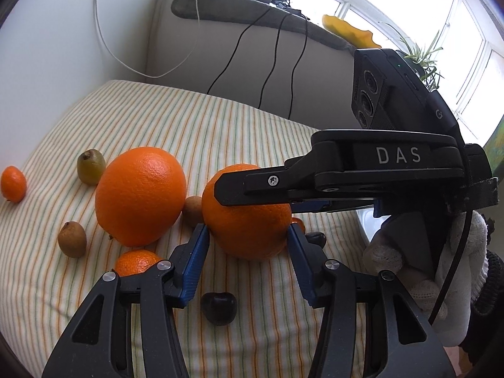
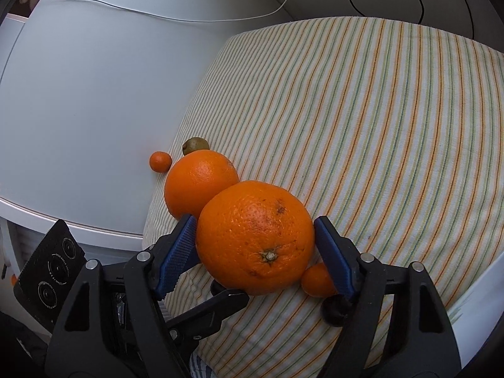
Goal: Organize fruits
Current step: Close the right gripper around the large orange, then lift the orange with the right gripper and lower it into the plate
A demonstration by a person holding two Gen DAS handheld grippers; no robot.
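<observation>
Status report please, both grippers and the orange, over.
Both hand-held grippers open, left and right both straddling the same orange. Small mandarin crowds right finger.

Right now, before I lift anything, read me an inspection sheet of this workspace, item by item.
Surface: striped cloth, orange and green stripes, over a cushioned top.
Job's things: near orange between both grippers; second large orange beside it; small mandarin at the cloth's edge; green kiwi; brown kiwi; dark cherry.
Clutter: nothing seen.
Grippers: left gripper open, straddling the near orange; right gripper open, pads flanking it, contact unclear.
Cables: black cables and a white cable hanging behind.
Surroundings: window, potted plant, white wall.
</observation>
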